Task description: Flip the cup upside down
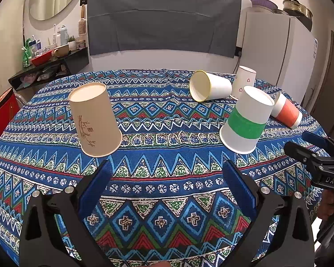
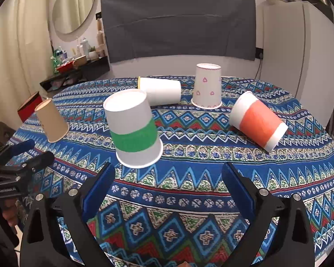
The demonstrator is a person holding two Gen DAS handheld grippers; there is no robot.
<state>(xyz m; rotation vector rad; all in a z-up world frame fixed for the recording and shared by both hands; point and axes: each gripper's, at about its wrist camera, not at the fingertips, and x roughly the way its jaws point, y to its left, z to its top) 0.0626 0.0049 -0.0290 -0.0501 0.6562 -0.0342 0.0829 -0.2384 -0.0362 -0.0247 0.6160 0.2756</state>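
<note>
Patterned tablecloth (image 2: 189,178) lies bare between spread hand-held gripper (image 2: 168,173) and cups (image 2: 134,131).

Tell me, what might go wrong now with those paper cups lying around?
The orange-banded cup and the yellow-rimmed white cup lie on their sides, so a nudge could roll them. The yellow-rimmed one lies close to the heart-print cup and the green-banded cup, so reaching in may topple those. Both the left gripper and the right gripper are open and empty.

Both grippers, left gripper (image 1: 167,171) and right gripper (image 2: 168,173), share a build: glossy black angular frames, ribbed royal-blue finger pads (image 1: 239,187), round silver screws (image 1: 265,190), and small white lettering along the side.
</note>
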